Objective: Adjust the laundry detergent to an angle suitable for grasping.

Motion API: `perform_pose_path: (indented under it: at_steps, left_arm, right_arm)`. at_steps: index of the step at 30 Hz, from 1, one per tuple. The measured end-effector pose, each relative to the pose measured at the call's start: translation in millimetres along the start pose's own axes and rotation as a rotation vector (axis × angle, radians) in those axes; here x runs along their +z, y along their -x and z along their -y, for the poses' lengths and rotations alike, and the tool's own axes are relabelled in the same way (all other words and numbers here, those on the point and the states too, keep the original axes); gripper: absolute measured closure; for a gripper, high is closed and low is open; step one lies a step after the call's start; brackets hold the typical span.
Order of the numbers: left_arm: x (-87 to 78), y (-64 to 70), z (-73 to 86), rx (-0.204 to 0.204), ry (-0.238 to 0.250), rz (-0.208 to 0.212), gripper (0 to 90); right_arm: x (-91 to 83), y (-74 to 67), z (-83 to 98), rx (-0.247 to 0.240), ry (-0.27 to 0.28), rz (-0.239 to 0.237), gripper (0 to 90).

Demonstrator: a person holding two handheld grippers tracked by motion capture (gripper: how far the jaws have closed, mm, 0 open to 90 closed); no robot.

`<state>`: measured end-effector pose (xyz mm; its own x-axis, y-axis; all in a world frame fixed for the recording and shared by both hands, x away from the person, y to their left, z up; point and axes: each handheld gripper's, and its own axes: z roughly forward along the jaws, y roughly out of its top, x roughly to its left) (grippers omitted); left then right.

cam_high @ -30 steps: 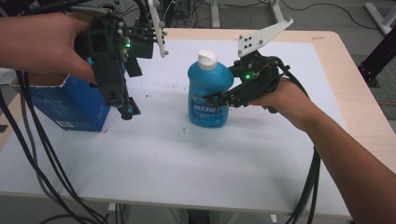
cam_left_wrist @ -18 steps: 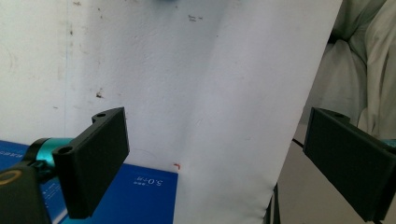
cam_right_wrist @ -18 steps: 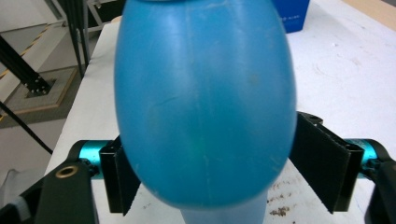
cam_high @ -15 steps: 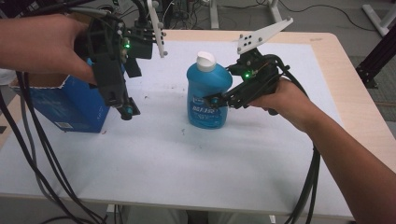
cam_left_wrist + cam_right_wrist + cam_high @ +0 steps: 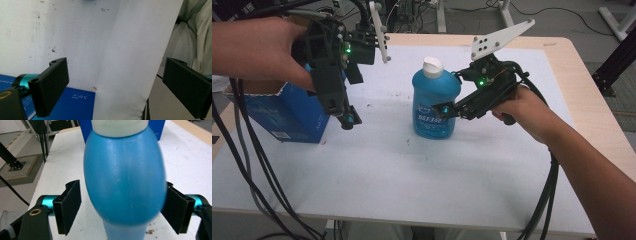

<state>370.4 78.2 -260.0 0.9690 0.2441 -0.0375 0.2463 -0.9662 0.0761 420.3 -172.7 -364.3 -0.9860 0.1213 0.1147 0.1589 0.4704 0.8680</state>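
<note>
A blue plastic bottle (image 5: 435,102) with a white cap stands upright in the middle of the white table. My right gripper (image 5: 447,107) comes at it level from the right. In the right gripper view the bottle (image 5: 125,177) sits between the jaws of the right gripper (image 5: 122,207). The jaws have just been opening: one pad stands clear of the bottle's side and the other lies right beside it. My left gripper (image 5: 347,119) points down above the table at the left, and the left gripper (image 5: 117,82) is open with nothing between its jaws.
A blue cardboard box (image 5: 287,112) stands open at the table's left edge, just beside the left gripper; its printed face (image 5: 75,102) lies under that gripper. Black cables hang off the front at both sides. The table's bare wooden edge (image 5: 582,90) runs along the right.
The right gripper's jaws have spread apart around the bottle, which stays upright in the same spot. The left hand and gripper have not moved.
</note>
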Motion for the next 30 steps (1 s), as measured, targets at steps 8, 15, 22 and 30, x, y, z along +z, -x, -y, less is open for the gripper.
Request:
perform_pose_path:
  at_steps: [8, 15, 22, 30]
  left_arm:
    - [-0.3, -0.3, -0.5, 0.003, 0.002, -0.003, 7.0]
    - [-1.2, -2.4, -1.1, 0.004, 0.011, -0.005, 7.0]
    - [-0.1, -4.8, -2.8, 0.003, 0.017, -0.006, 7.0]
    - [1.6, -6.6, -6.0, 0.000, 0.023, -0.007, 7.0]
  right_arm:
    - [-20.1, -1.2, -2.4, -0.018, -0.041, 0.072, 0.6]
    - [-62.6, -2.4, -11.7, 0.015, -0.103, 0.102, 0.8]
    - [-105.9, 1.9, -7.4, 0.097, -0.288, 0.209, 0.8]
    - [-131.9, 14.4, 2.8, 0.172, -0.405, 0.285, 2.0]
